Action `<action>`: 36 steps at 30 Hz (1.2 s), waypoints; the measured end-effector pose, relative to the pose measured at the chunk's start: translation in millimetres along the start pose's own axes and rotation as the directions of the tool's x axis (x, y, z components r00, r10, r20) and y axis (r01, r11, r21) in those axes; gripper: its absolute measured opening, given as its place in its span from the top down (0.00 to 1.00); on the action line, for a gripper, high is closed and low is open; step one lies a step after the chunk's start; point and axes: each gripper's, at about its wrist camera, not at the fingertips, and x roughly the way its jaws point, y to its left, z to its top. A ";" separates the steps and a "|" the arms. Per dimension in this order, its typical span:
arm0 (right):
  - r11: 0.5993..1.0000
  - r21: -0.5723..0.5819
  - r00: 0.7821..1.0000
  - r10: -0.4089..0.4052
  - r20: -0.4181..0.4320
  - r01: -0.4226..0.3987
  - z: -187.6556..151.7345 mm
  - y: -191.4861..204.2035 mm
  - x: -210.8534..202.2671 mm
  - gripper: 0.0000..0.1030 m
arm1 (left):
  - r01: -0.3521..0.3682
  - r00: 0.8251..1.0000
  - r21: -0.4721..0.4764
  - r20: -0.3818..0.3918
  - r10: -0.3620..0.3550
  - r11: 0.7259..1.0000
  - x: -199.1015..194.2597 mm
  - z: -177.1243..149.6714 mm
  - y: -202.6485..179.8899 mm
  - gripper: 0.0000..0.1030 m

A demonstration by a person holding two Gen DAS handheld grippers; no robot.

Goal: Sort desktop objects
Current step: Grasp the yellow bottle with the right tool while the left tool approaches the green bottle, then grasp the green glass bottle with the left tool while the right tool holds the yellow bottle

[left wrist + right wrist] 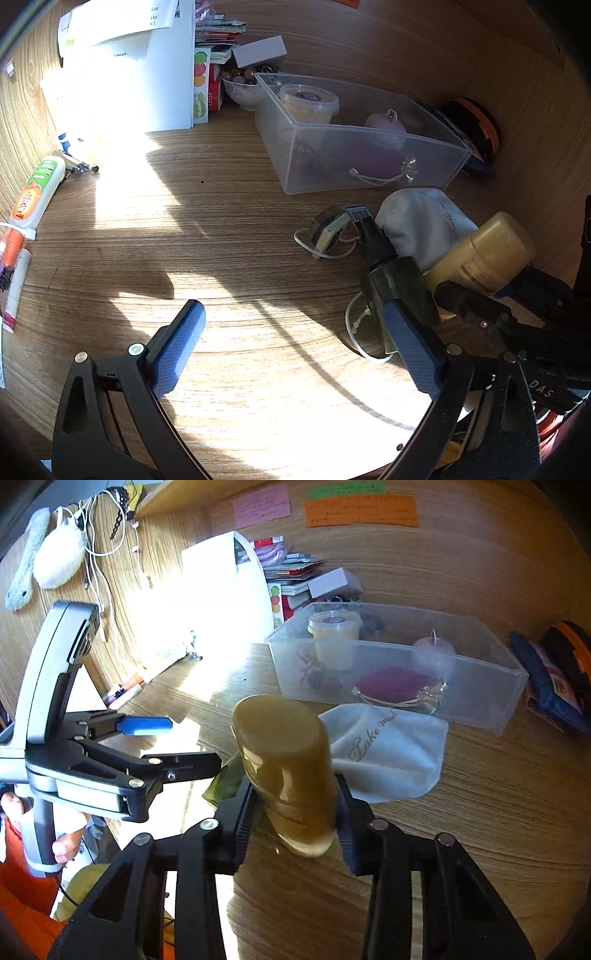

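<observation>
R gripper (295, 823) clamps amber bottle (284, 760) by white pouch (391, 753).

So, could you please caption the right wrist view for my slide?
Right gripper shut on a yellow bottle before a clear bin, left gripper open alongside.

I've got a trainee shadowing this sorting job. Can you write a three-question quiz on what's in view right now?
1. True or false: the right gripper is shut on the yellow bottle.
2. What lies in front of the clear bin? A) white pouch B) a mug C) scissors
3. Fill in: the left gripper is ____.

Key: 1 true; 2 A; 3 open, with the dark green bottle by one finger.
</observation>
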 end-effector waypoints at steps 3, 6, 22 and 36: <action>1.000 0.022 1.000 -0.014 0.021 0.013 -3.8 -4.5 -7.0 0.76 | 0.016 1.000 0.005 -0.003 -0.016 1.000 -1.4 -0.3 -6.5 0.05; 0.999 0.045 0.999 -0.030 0.032 0.029 -9.6 -11.6 -17.6 0.77 | 0.040 0.999 0.026 -0.009 -0.040 0.999 -0.3 0.9 -17.7 0.05; 0.982 0.101 0.984 -0.168 0.055 0.162 -27.9 -51.9 -51.0 0.77 | 0.088 0.995 0.166 -0.068 -0.077 0.982 34.6 2.0 -82.0 0.31; 0.981 0.114 0.983 -0.169 0.073 0.160 -28.2 -58.1 -56.5 0.77 | 0.030 1.000 0.186 -0.005 -0.029 0.982 17.9 3.1 -81.9 0.60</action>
